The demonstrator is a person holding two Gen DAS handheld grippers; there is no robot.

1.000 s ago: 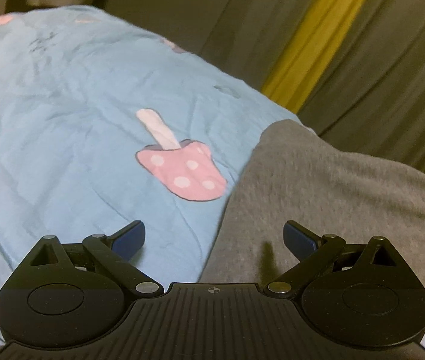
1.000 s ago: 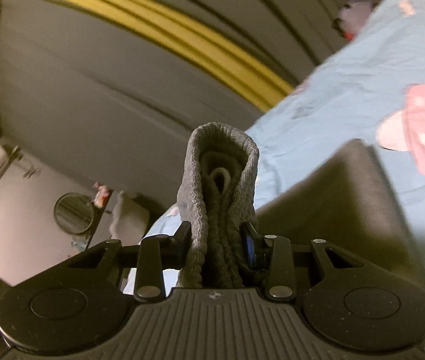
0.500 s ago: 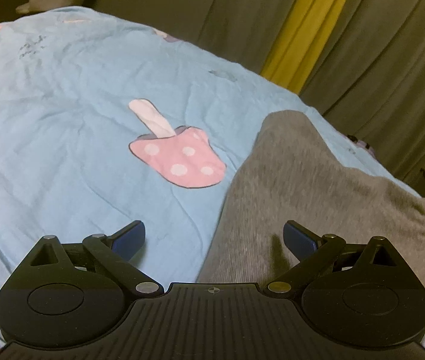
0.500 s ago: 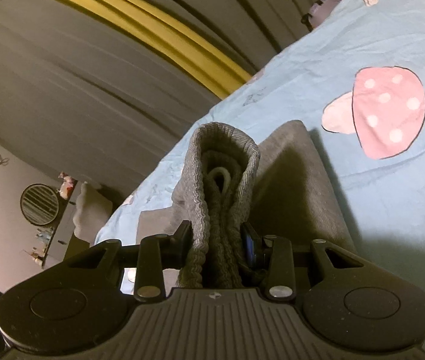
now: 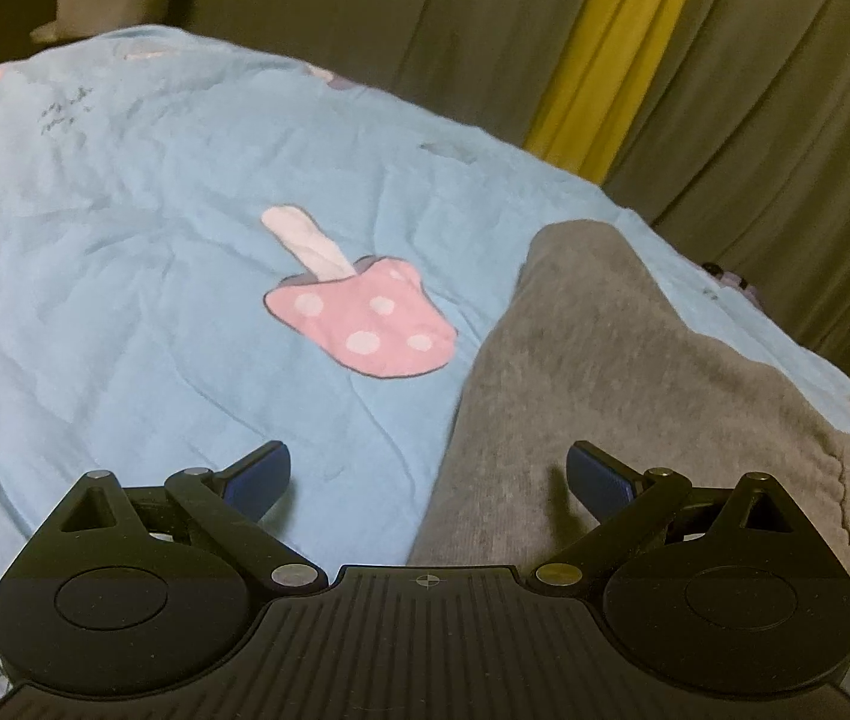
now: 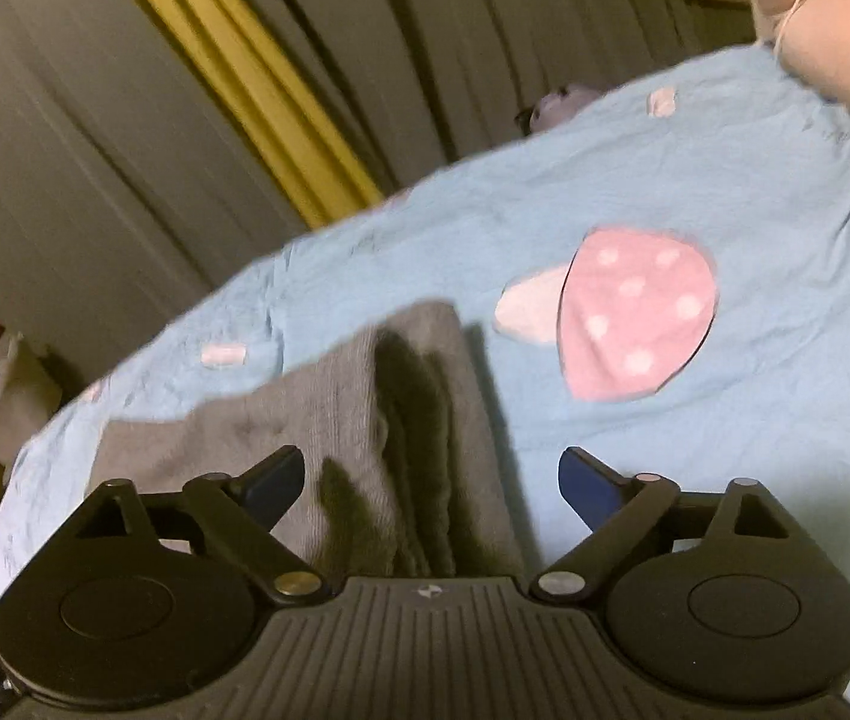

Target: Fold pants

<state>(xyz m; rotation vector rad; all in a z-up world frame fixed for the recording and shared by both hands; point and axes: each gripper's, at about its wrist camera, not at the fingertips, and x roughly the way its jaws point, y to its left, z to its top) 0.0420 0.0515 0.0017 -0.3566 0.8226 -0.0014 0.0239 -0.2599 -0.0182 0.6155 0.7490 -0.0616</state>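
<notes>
Blue bedsheet [image 5: 125, 276] lying before curtains. Grey pants [image 6: 377, 420] resting folded beside mushroom print [image 6: 634, 312]. Right gripper [image 6: 430, 480] just been opening, nothing gripped; left gripper [image 5: 427, 477] spread, empty. Advising: be lifting clear without snagging fold.

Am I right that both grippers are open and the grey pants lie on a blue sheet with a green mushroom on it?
Not quite: the mushroom is pink, as the left wrist view shows. The rest holds: left gripper and right gripper open, grey pants on the blue sheet.
</notes>
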